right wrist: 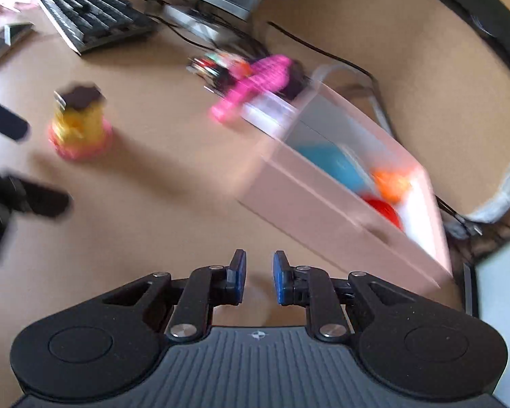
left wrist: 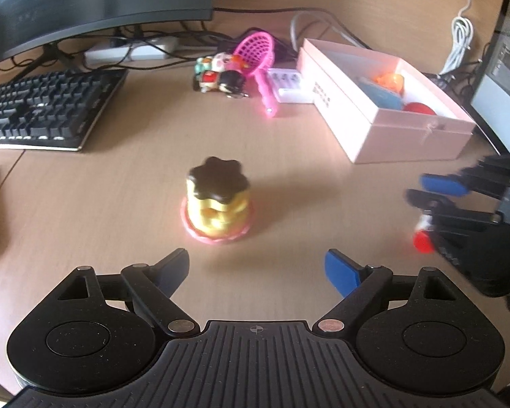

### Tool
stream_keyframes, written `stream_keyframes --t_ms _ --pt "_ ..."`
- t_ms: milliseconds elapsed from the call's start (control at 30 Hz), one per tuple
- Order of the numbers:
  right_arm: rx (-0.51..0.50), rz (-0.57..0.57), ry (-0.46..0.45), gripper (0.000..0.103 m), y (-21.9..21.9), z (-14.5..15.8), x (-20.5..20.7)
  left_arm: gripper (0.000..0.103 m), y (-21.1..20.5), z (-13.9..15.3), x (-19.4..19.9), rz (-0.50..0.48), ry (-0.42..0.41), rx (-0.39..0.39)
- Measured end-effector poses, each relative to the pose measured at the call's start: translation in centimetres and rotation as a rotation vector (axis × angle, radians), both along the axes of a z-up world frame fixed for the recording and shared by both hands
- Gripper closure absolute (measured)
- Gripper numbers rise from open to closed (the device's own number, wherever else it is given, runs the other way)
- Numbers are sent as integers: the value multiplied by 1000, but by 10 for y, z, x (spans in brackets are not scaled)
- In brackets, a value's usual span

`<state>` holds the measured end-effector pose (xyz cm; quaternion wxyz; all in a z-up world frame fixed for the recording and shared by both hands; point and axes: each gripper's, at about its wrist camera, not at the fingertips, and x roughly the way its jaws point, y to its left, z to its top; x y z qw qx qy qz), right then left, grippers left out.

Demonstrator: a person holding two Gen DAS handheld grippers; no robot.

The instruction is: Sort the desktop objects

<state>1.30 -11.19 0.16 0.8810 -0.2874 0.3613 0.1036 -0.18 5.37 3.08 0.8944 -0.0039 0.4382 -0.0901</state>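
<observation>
Wooden desk (left wrist: 85,210) with a keyboard (left wrist: 40,108) and a pink box (left wrist: 384,125) off to the side. Toy cake (left wrist: 217,200) sits upright mid-desk: yellow body, dark scalloped chocolate top, pink frilly base. Left gripper (left wrist: 256,270) is spread wide just short of it, nothing between the jaws. Right gripper (right wrist: 259,278) is nearly closed with nothing visible between its pads.

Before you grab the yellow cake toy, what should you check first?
1. Left gripper fingers wide open: ok.
2. Cake toy standing upright on the desk: ok.
3. Cake toy ahead of the left fingers, not yet between them: ok.
4. Room left in the pink box: ok.
5. Right gripper empty: ok in its own view, but the other view shows something red near it, so cannot tell.
</observation>
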Motion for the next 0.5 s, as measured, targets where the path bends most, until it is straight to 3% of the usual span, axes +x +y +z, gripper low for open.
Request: stream_keyframes --t_ms 167,267,333,500 --pt "87 -123 -31 84 -54 6 -10 8 -15 -2 4 6 -6 29" --pt "187 -153 -65 65 -77 22 -23 8 -16 -4 15 70 -34 78" --pt "240 -178 -86 43 -90 31 -33 8 -13 -6 25 118 -42 101" --pt "326 -221 -78 34 -114 39 -45 8 -19 -11 43 105 -71 111"
